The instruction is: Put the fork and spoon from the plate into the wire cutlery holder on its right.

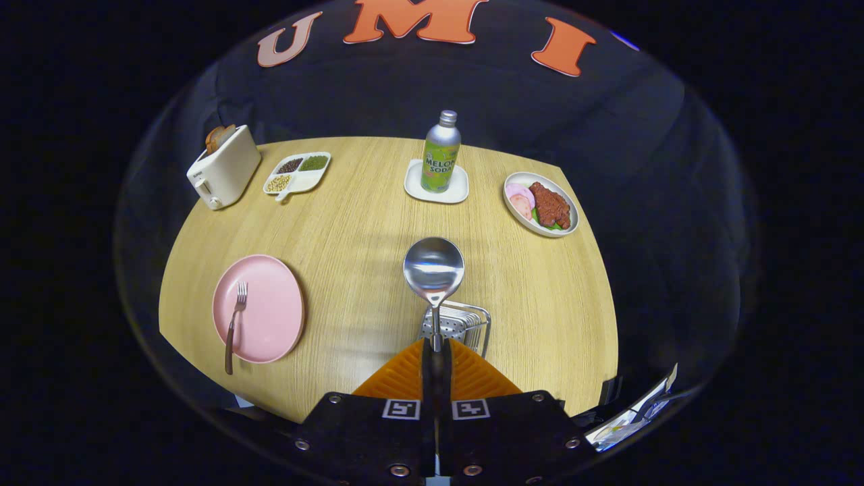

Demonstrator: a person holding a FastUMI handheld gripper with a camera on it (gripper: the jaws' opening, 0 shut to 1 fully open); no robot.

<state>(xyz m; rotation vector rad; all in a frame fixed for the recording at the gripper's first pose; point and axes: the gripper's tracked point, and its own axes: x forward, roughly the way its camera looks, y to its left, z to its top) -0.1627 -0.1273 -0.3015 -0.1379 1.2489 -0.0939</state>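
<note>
Spoon [433, 267], shiny, bowl upward, handle clamped in claw [436, 345] above wire holder [466, 324].

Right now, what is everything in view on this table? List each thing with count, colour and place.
spoon: 1, silver, held by its handle between the fingers, bowl up above the holder
holder: 1, silver wire, just ahead of the fingers, right of the plate
plate: 1, pink, left of the holder
fork: 1, silver with dark handle, lying on the plate's left side, handle over the rim
toaster: 1, white, far left, bread in its slot
tray: 1, white, divided, holding beans, beside the toaster
bottle: 1, green and silver, on a white coaster, far middle
dish: 1, white, holding meat and slices, far right
table: 1, light wood
gripper: 1, shut on the spoon
</note>
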